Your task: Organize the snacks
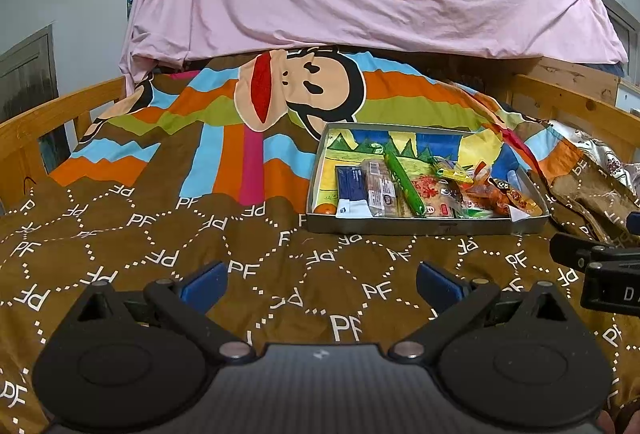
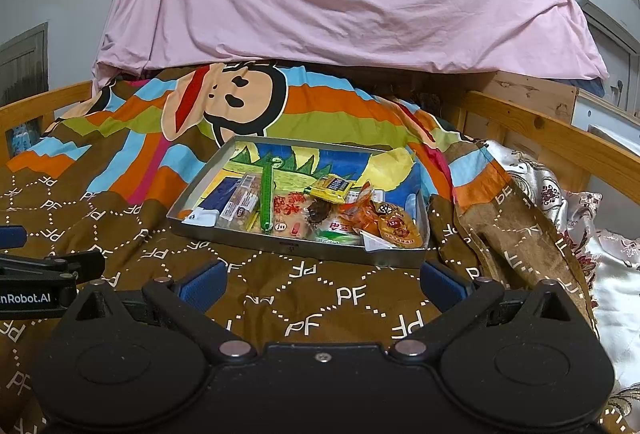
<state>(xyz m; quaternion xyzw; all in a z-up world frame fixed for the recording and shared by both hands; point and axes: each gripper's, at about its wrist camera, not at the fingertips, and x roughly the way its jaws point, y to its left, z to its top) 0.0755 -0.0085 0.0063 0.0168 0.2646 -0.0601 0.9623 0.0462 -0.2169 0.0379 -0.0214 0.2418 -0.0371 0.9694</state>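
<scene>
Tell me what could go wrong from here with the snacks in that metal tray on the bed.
1. The metal tray sits on a soft, rumpled quilt, so pressing into it may tip or slide it.
2. The snacks overlap; pulling the long green stick could drag the packets beside it.
3. Both the left gripper and right gripper are open and close together, so they might collide when reaching.

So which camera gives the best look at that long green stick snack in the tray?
The right wrist view: the green stick snack is nearer the picture's middle. The left wrist view shows it too, slanted and further off-centre.
</scene>
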